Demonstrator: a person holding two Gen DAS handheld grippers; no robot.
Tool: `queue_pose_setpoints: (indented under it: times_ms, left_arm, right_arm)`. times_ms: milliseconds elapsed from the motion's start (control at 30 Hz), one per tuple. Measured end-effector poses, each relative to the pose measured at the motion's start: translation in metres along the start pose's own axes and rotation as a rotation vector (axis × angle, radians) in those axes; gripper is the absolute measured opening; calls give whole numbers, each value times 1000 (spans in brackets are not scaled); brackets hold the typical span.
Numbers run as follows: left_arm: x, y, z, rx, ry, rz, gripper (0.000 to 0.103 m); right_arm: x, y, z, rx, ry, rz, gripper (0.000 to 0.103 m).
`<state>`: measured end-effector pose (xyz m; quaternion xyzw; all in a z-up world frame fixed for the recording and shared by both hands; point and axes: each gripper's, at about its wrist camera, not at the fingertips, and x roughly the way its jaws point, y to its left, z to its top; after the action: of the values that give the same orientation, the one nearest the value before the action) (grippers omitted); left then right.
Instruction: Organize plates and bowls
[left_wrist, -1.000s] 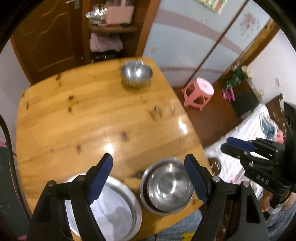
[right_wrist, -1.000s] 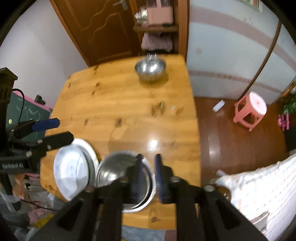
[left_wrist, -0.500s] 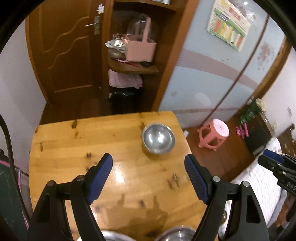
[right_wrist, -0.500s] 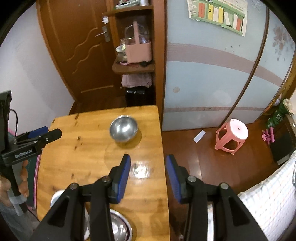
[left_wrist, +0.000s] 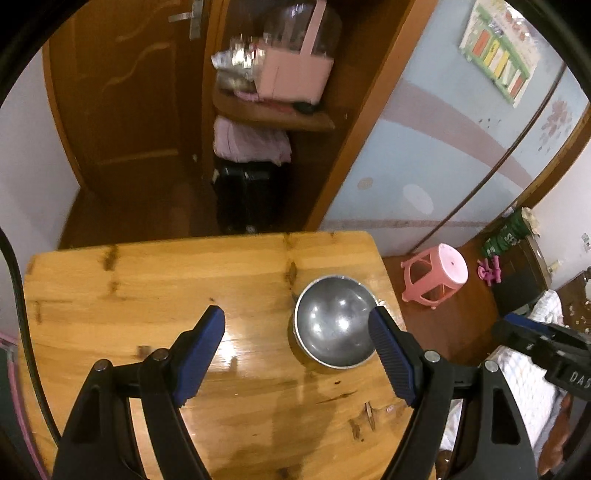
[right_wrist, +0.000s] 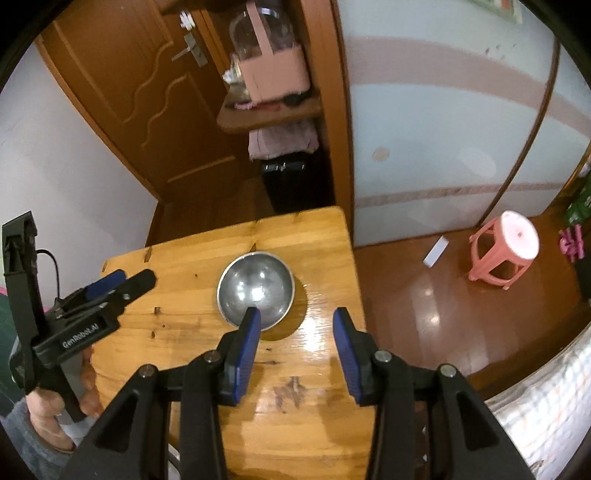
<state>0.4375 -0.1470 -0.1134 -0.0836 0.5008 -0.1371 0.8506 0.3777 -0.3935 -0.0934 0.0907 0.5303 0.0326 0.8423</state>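
Observation:
A single steel bowl (left_wrist: 330, 321) (right_wrist: 255, 282) stands upright near the far right corner of the wooden table (left_wrist: 155, 288) (right_wrist: 317, 243). My left gripper (left_wrist: 297, 347) hovers open above the table just short of the bowl, nothing between its blue pads; its right finger (left_wrist: 388, 350) overlaps the bowl's right rim in the picture. My right gripper (right_wrist: 297, 332) is open too, empty, just before the bowl and slightly to its right. Each gripper shows in the other's view: the right gripper (left_wrist: 535, 343) at the right edge, the left gripper (right_wrist: 107, 291) held by a hand (right_wrist: 48, 406).
Beyond the table's far edge stands a wooden shelf unit with a pink basket (left_wrist: 291, 74) (right_wrist: 273, 74) beside a brown door (right_wrist: 129, 92). A pink stool (left_wrist: 439, 280) (right_wrist: 506, 251) and a white slip (right_wrist: 436, 251) are on the floor at right. A checked bed cover (right_wrist: 546, 406) lies lower right.
Both grippers have travelled forward over the table toward the far bowl. The plate and the nested bowls at the near edge have dropped out of view. The right gripper's jaws have widened.

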Motion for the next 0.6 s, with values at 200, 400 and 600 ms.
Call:
queue_pose_setpoints:
  times_ms: [200, 400, 600]
  left_arm:
    - [53, 2, -6, -5, 80, -38, 77]
    - [96, 0, -12, 3, 144, -52, 68]
    - [119, -2, -13, 0, 167, -70, 61]
  right_arm:
    - [63, 0, 6, 37, 95, 21, 41]
    - [108, -6, 8, 82, 147, 23, 41]
    - [135, -7, 9, 102, 185, 31, 41]
